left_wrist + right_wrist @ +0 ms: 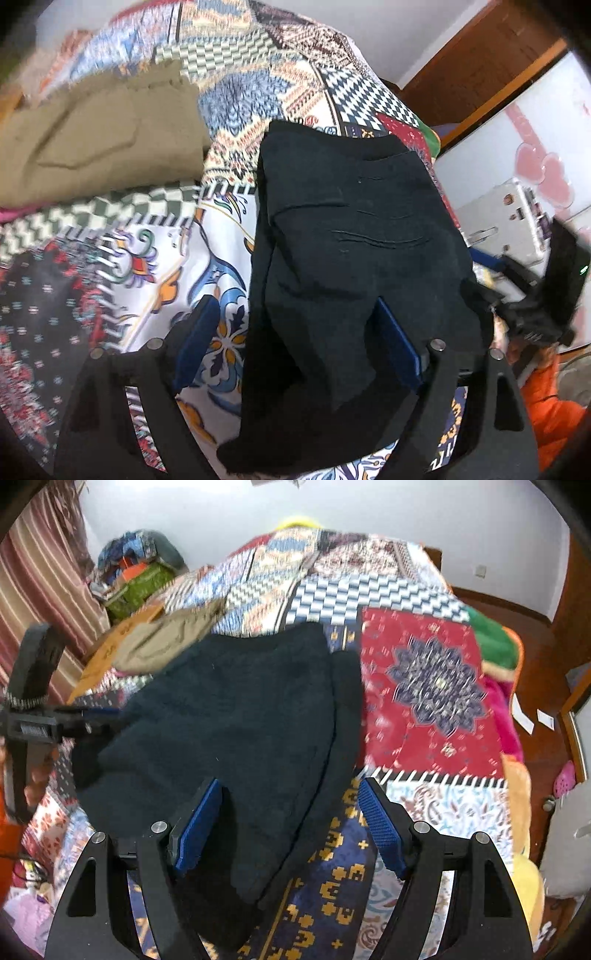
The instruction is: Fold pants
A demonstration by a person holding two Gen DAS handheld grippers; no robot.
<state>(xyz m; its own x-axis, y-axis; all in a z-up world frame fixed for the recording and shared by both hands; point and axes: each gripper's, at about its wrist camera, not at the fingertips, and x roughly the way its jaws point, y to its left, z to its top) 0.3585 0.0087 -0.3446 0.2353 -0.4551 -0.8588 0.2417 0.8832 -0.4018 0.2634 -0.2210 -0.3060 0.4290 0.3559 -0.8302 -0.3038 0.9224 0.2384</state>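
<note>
While the black pants lie folded into a compact stack on the patterned bed cover, both tongs stand wide and grip nothing. The left tongs straddle the stack's near left edge, one pad on bare cover, the other over the cloth, seemingly so the fold can settle under its own weight. The right tongs hover at the near right corner, left pad over the cloth, right pad over the cover, holding nothing, probably ready to square that edge. Khaki pants sit folded far left, well apart, likely as a finished pile. This fold looks nearly done.
</note>
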